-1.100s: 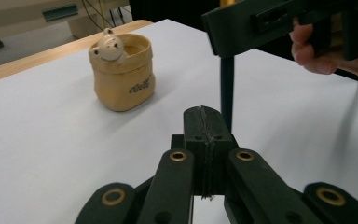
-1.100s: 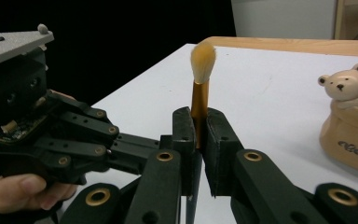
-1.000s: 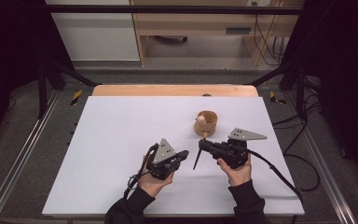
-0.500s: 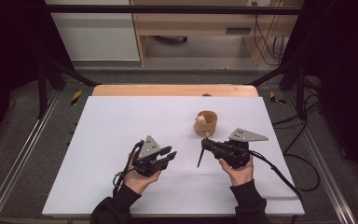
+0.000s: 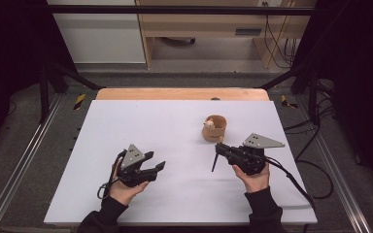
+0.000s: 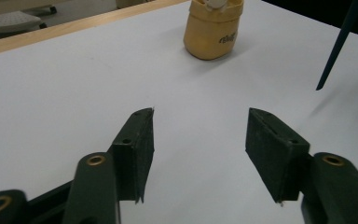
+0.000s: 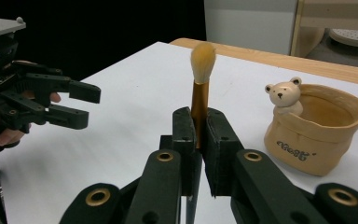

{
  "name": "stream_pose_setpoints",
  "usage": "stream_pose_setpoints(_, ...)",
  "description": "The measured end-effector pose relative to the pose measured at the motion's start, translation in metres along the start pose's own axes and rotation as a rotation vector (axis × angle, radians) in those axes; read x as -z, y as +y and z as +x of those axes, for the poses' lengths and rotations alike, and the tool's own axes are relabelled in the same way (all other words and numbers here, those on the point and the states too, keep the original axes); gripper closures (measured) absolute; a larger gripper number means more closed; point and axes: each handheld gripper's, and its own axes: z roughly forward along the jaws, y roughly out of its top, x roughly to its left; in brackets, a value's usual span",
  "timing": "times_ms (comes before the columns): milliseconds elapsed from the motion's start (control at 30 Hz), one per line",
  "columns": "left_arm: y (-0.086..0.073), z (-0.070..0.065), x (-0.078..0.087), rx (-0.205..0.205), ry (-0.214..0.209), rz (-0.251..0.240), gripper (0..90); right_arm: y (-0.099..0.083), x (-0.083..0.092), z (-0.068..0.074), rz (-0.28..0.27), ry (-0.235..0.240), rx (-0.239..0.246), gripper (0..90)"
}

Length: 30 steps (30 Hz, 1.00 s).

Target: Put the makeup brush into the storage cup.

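Lab, black frame (image 5: 175, 9), cables (image 5: 277, 43), white table (image 5: 175, 126)

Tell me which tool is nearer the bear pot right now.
Right. The right tool, shut on a brush, sits just in front of the bear pot. The left tool, jaws just opened and empty, is farther off, toward the table's left near side.

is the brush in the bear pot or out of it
Out: the right claw is clamped on the brush, beside the bear pot.

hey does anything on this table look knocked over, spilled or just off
Nothing stands out. The bear pot stands upright on the white table, and the right gripper holds the makeup brush upright, bristles up.
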Motion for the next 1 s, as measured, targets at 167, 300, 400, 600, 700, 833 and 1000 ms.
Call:
stream_pose_setpoints(167,-0.008,0.008,0.006,0.026,0.016,-0.012,30.5,0.002,0.003,-0.003,-0.001,-0.013,0.002,83.8)
stream_pose_setpoints(300,-0.015,0.015,0.010,0.041,0.040,-0.012,24.0,0.004,0.004,-0.006,-0.002,-0.026,0.007,83.8)
stream_pose_setpoints(400,-0.019,0.021,0.015,0.067,0.056,-0.019,19.8,0.007,0.007,-0.009,-0.012,-0.041,0.009,83.8)
stream_pose_setpoints(600,-0.023,0.030,0.020,0.092,0.067,-0.028,15.7,0.012,0.009,-0.015,-0.022,-0.064,0.009,83.8)
stream_pose_setpoints(700,-0.025,0.035,0.022,0.103,0.074,-0.031,14.4,0.014,0.008,-0.019,-0.019,-0.074,0.014,83.8)
stream_pose_setpoints(833,-0.029,0.043,0.024,0.110,0.082,-0.015,13.8,0.020,0.006,-0.026,-0.026,-0.091,0.007,83.8)
stream_pose_setpoints(1000,-0.031,0.048,0.025,0.121,0.091,-0.005,13.3,0.027,0.002,-0.032,-0.025,-0.111,0.001,83.8)
